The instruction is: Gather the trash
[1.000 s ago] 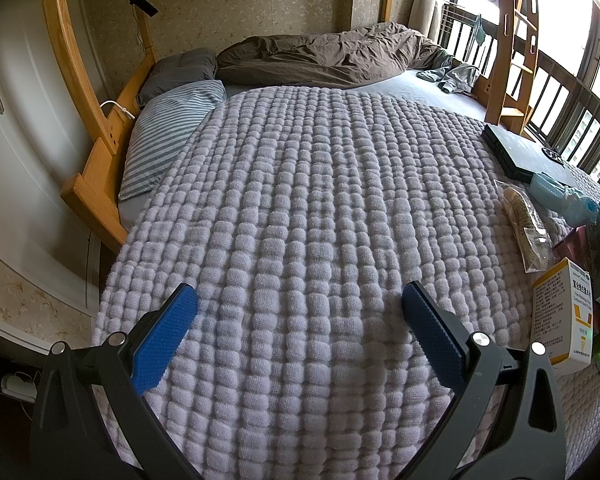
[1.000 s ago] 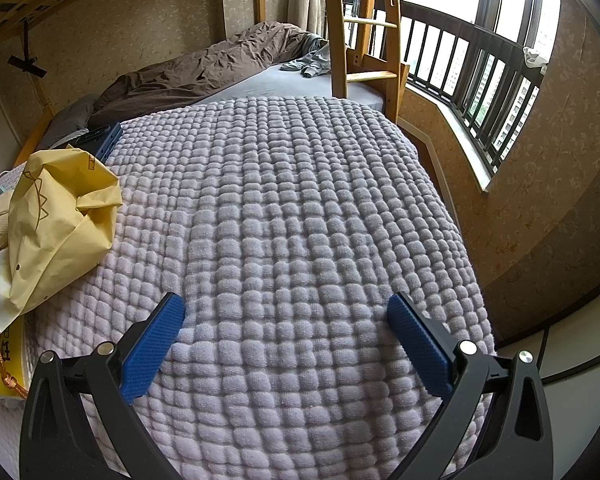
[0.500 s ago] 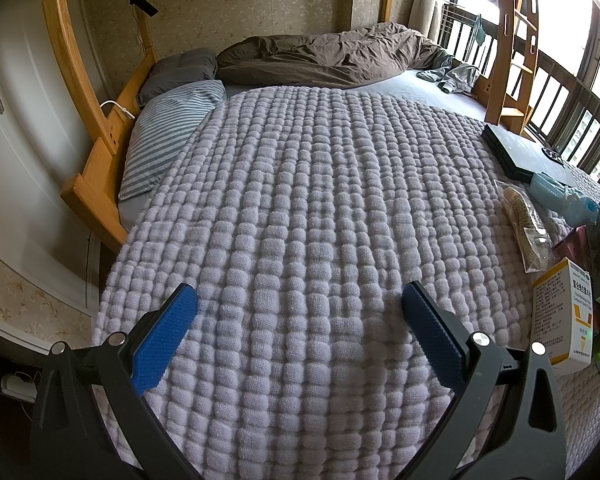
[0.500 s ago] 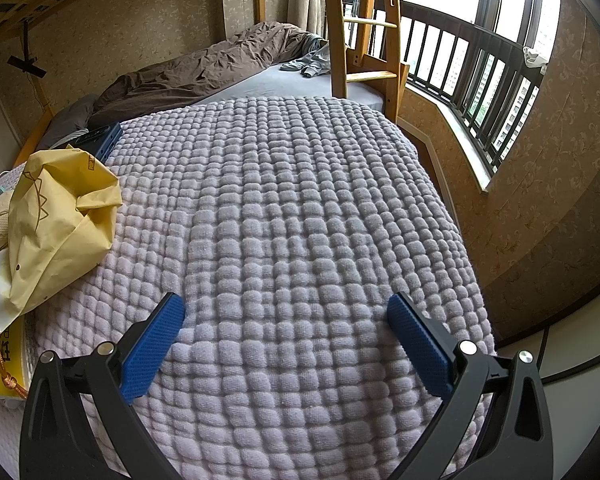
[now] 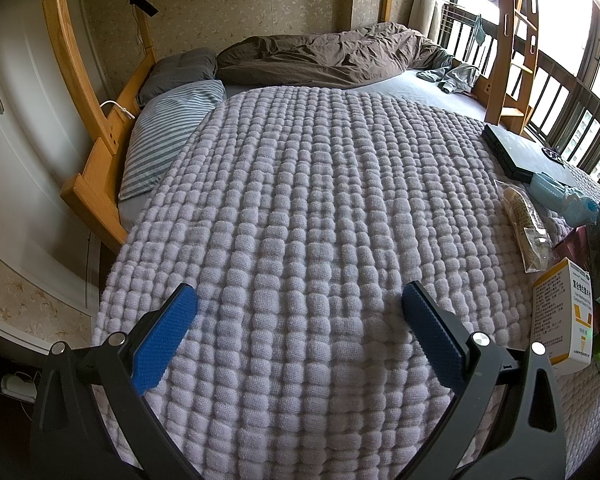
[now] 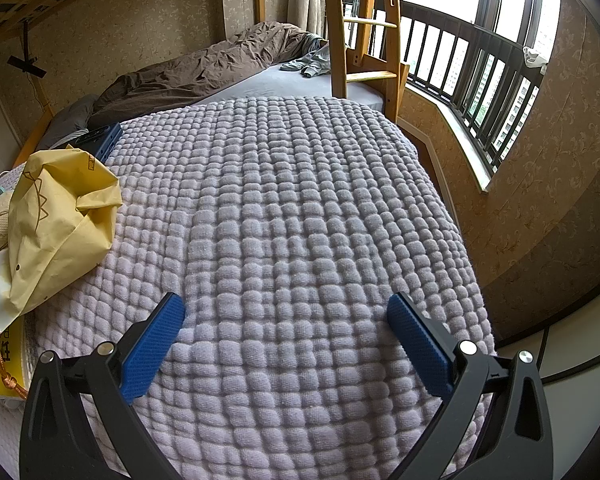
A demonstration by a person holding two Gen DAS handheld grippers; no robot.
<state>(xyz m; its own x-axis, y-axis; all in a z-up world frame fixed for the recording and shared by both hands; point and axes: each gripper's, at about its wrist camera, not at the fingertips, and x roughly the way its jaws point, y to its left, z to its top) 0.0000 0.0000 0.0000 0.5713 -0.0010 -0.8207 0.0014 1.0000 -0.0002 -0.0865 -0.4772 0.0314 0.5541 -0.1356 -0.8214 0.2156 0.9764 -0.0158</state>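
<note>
A lilac bubble-knit blanket (image 5: 308, 208) covers the bed. At its right edge in the left wrist view lie a white-and-yellow carton (image 5: 564, 316), a clear snack wrapper (image 5: 526, 224) and a pale blue packet (image 5: 556, 198). My left gripper (image 5: 300, 300) hovers open over bare blanket, left of these. In the right wrist view a crumpled yellow paper bag (image 6: 56, 224) sits at the left, with a yellow box (image 6: 2, 356) and orange cord below it. My right gripper (image 6: 286, 308) is open over bare blanket, right of the bag.
A black flat case (image 5: 516, 152) lies at the blanket's far right. Brown duvet (image 5: 324, 60), striped pillow (image 5: 168, 132) and wooden bed frame (image 5: 96, 196) lie beyond. A wooden ladder (image 6: 364, 36) and dark window railing (image 6: 480, 76) stand on the right side.
</note>
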